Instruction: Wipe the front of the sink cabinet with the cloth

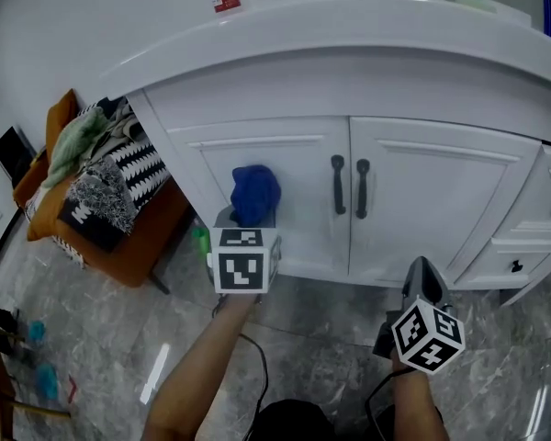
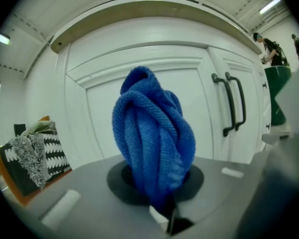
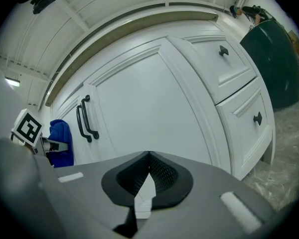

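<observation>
Blue cloth (image 1: 255, 194) is bunched into a tight wad and clamped at its lower end by the left gripper (image 1: 250, 217). The loose bulk stands out ahead of the jaws as a pad that can be pressed flat on a panel. In the left gripper view the jaws are nearly together, pinched on the wad's folded tail, with nothing else in them.

At the centre of the head view the cloth sits in front of the left door (image 1: 294, 168) of the sink cabinet (image 1: 257, 90). It is in that door's lower half, left of the two black handles (image 1: 338, 185). It looks to be on or just off the white face, and I cannot tell which. That placement suits a wipe on this door; the right door (image 1: 432, 191) and the drawers (image 1: 519, 246) at the right edge probably remain to be done.

At the lower right of the head view, the right gripper (image 1: 425, 266) points toward the right door but is apart from it. Its jaws are closed tip to tip with nothing between them, and it is likely parked there out of the way.
</observation>
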`<state>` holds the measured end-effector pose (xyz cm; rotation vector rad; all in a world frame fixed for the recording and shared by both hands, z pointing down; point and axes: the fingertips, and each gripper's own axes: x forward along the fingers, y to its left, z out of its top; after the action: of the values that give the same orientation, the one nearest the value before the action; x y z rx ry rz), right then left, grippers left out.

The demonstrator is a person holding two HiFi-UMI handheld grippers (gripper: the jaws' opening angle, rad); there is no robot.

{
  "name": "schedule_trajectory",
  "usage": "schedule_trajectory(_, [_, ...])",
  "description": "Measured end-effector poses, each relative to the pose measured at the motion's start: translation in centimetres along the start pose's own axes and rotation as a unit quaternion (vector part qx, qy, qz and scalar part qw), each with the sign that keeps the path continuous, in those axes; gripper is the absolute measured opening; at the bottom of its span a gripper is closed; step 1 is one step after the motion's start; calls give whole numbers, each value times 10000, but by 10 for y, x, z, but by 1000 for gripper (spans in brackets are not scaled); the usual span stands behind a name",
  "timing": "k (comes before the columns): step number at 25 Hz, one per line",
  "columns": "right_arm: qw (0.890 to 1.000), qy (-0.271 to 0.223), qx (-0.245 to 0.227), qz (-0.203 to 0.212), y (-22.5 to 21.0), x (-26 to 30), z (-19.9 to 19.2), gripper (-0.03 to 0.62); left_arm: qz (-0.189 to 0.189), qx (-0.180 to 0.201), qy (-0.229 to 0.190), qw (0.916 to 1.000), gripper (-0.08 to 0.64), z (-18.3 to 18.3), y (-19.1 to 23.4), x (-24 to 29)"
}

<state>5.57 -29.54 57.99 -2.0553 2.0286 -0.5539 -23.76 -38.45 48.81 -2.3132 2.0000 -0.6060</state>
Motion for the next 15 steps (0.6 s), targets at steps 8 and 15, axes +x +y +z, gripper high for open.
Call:
schedule_trajectory(8, [9999,12,-67,83,10,-2,-2,-3,643,-598,-215,9959,41,-26,75,-1])
schedule_trajectory(15, [9999,14,-127,115,11,-4,-1,-3,1017,-472,-823,9903,31,-38,72,1])
